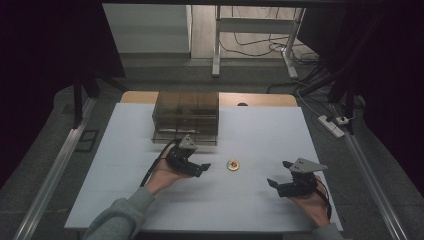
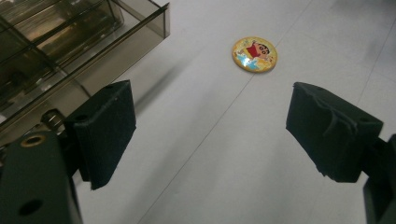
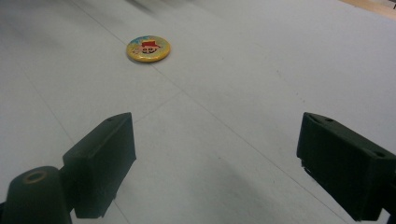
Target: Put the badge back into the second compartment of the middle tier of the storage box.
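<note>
Badge [image 1: 233, 164] taken as the reference point: a small round yellow button with a cartoon figure in red, lying flat on the white table cover [image 1: 260, 200], face up, untouched.

My left gripper [image 1: 199, 169] sits just to the left of the badge, near it but apart, tips pointing toward it. Its jaws stand wide apart with nothing between them; in the left gripper view the badge [image 2: 254, 54] lies ahead of the gap, closer to the right-hand pad, and bare cover shows between the pads.

My right gripper [image 1: 279, 173] sits to the right of the badge and somewhat nearer to me, farther off than the left one. Its jaws are likewise spread wide and hold nothing. In the right gripper view the badge [image 3: 148, 49] lies well ahead and toward the left-hand pad.

Behind the badge, toward the far edge of the table, stands a smoky transparent plastic box [image 1: 186, 116] with inner dividers. It is clear of the badge; my left gripper is just in front of its near wall, contact not determinable.
</note>
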The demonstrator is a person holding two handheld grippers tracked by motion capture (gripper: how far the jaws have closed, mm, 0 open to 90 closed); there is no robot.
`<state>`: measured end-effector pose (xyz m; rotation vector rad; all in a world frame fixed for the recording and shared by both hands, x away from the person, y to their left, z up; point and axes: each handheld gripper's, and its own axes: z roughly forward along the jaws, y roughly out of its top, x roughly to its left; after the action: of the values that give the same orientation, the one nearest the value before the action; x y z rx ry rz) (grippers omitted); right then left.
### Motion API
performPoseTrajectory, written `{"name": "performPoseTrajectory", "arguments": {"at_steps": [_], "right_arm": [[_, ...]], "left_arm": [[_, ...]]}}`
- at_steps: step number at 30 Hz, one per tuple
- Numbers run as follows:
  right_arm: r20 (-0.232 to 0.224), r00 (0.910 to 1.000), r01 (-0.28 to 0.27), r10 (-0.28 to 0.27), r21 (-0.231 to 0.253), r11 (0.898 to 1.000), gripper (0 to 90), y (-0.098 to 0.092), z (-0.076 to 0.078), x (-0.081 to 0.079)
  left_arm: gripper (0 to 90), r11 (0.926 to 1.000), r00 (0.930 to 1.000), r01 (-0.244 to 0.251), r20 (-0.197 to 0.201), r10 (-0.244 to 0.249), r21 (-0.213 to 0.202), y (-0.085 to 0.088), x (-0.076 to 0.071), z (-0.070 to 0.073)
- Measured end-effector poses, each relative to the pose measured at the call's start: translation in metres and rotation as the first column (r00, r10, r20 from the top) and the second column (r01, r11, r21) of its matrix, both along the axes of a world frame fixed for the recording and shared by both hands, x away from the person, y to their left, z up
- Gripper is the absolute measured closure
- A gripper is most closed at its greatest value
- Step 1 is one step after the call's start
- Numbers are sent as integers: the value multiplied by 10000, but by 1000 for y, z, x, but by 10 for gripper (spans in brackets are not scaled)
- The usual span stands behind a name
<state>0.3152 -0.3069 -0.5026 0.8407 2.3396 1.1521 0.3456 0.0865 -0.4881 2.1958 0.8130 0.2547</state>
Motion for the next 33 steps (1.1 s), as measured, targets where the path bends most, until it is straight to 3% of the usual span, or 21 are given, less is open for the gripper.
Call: {"name": "performPoseTrajectory", "arguments": {"at_steps": [33], "right_arm": [[-64, 10000, -25, 25, -95, 10000, 112, 0, -1, 0]], "left_arm": [[165, 9973, 9973, 727, -116, -726, 98, -44, 14, -3]]}}
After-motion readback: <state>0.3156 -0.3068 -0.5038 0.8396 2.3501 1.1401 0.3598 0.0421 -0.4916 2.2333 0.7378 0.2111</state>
